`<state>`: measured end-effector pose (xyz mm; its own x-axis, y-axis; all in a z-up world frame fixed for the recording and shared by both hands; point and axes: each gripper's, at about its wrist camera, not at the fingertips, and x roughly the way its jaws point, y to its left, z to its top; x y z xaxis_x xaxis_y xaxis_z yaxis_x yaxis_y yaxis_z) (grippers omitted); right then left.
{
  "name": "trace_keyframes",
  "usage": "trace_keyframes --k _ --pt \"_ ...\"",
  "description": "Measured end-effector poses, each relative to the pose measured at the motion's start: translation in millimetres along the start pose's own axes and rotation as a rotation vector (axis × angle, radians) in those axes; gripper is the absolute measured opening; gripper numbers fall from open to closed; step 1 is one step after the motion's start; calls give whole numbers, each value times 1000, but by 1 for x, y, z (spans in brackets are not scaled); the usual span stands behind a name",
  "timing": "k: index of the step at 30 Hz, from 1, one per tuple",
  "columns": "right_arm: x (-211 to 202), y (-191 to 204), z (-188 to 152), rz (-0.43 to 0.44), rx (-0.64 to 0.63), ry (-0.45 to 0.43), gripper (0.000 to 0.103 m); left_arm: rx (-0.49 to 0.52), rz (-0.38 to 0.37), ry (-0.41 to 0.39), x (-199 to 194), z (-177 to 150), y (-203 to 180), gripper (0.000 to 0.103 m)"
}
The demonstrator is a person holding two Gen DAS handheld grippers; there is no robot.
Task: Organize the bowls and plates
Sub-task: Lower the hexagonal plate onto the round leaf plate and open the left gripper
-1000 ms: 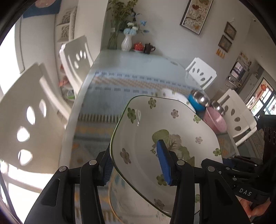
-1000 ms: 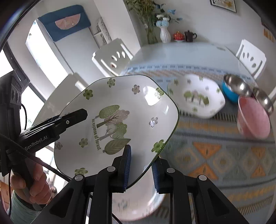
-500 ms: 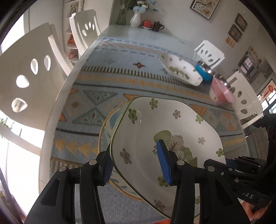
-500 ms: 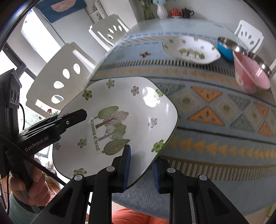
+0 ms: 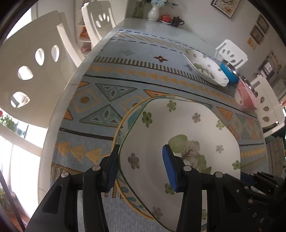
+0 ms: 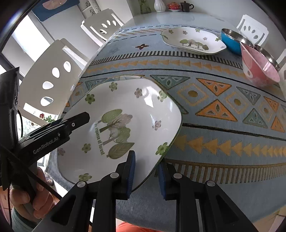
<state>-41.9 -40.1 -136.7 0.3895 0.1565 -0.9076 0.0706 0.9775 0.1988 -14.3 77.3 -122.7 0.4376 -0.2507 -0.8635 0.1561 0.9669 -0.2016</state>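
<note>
Left tool (image 5: 141, 167): clamped on forest plate (image 5: 178, 142) rim
Right tool (image 6: 145, 175): clamped on opposite rim
Plate: just above worktop (image 6: 223, 125)

Near edge of the worktop (image 6: 223, 178): a plate (image 6: 125, 125) sits tilted between both tongs, left tongs (image 5: 141, 169) on its left rim, right tongs (image 6: 145, 175) on its near rim, another plate (image 5: 125, 125) underneath; far right, a second patterned plate (image 6: 193, 40), then three bowls (image 6: 257, 66) clustered beside it; vase (image 6: 159, 5) at the far end

both hand-held grippers (image 5: 141, 166) (image 6: 145, 175) clamped shut, angled steeply downward.
</note>
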Motion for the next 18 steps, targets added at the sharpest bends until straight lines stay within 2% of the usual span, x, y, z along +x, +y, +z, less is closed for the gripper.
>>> trace_keyframes --k 2,5,8,10,12,15,18 --pt "0 2 0 -11 -10 -1 23 -6 1 -3 -2 2 1 44" --pt "0 1 -2 34 -5 27 23 3 54 -26 -10 4 1 45" --pt "-2 9 -7 44 -54 50 23 1 60 -53 -24 5 5 46" --pt "-12 11 -11 71 -76 24 23 4 65 -70 -34 7 6 46" --pt "-18 9 -13 59 -76 20 23 9 69 -82 -42 10 5 46" --pt "-36 1 -16 88 -40 4 23 30 74 -114 -58 13 -1 46" --pt "-65 -12 -18 105 -2 -52 23 66 68 -169 -84 16 -15 46"
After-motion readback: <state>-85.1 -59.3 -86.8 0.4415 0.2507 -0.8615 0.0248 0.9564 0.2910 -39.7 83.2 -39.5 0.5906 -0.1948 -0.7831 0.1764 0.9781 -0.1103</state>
